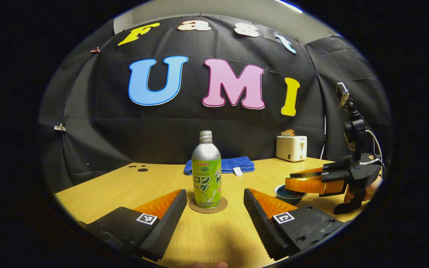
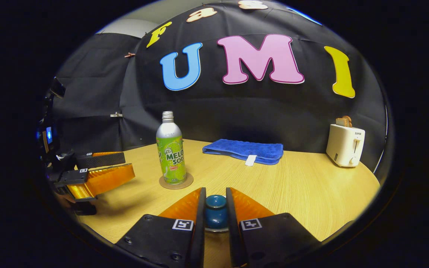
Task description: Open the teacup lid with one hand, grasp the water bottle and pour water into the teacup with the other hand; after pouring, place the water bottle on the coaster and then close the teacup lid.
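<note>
Here the right tool (image 2: 215, 208) pinches the teacup lid (image 2: 215, 206) to seat it, while the left tool (image 1: 211, 208) hangs spread near the bottle (image 1: 206, 175), already on its coaster (image 1: 220, 208).

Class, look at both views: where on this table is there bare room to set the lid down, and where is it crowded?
Bare wood lies between the blue towel, the toaster and the right gripper, and at the table's left side. It is crowded around the bottle on its coaster, between the open left gripper and the teacup.
</note>
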`<state>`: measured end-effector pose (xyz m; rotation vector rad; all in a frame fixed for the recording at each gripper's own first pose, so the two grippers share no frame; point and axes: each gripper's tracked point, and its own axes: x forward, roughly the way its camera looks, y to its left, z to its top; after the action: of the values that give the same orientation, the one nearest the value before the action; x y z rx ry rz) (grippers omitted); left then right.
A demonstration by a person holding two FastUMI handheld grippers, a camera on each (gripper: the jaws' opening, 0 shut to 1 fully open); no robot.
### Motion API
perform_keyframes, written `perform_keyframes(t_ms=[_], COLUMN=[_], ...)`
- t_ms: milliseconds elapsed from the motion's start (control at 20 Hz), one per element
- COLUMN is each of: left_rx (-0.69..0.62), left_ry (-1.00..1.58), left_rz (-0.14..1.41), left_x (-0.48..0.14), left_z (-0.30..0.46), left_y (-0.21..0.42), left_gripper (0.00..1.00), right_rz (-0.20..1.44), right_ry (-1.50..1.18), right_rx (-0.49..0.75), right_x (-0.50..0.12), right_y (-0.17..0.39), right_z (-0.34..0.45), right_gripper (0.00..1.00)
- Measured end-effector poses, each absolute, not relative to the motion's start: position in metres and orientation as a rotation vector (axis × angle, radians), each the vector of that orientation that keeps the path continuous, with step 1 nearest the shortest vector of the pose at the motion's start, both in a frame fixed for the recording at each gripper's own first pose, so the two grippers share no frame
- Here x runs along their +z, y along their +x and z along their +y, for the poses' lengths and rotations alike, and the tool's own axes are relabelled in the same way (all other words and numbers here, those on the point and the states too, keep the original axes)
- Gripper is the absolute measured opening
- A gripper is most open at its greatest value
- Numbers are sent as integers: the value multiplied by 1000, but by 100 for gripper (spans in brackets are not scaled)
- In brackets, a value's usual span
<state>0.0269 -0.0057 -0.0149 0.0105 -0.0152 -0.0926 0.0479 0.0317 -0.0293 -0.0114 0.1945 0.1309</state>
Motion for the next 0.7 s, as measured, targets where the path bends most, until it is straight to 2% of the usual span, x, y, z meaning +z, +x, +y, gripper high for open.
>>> perform_keyframes(t_ms=[150, 200, 250, 400, 500, 600, 700], left_rx=[-93, -93, -93, -94, -94, -94, -94], left_ry=[11, 11, 11, 11, 11, 11, 11], left_rz=[-15, -15, -15, -15, -15, -15, -15], left_x=[-15, -15, -15, -15, -15, -15, -15], left_z=[-6, -6, -5, -5, -5, -5, -6], left_y=[27, 27, 26, 27, 27, 27, 26], left_gripper=[97, 97, 97, 97, 97, 97, 97], right_rz=[208, 210, 210, 211, 212, 198, 149], right_ry=[-10, -10, -9, -6, -1, 12, 21], right_rx=[126, 122, 121, 122, 125, 116, 102], right_x=[-31, -31, -31, -30, -30, -27, -19], right_y=[49, 49, 49, 49, 47, 43, 37], right_z=[30, 29, 29, 29, 29, 26, 24], right_gripper=[31, 26, 31, 35, 44, 72, 76])
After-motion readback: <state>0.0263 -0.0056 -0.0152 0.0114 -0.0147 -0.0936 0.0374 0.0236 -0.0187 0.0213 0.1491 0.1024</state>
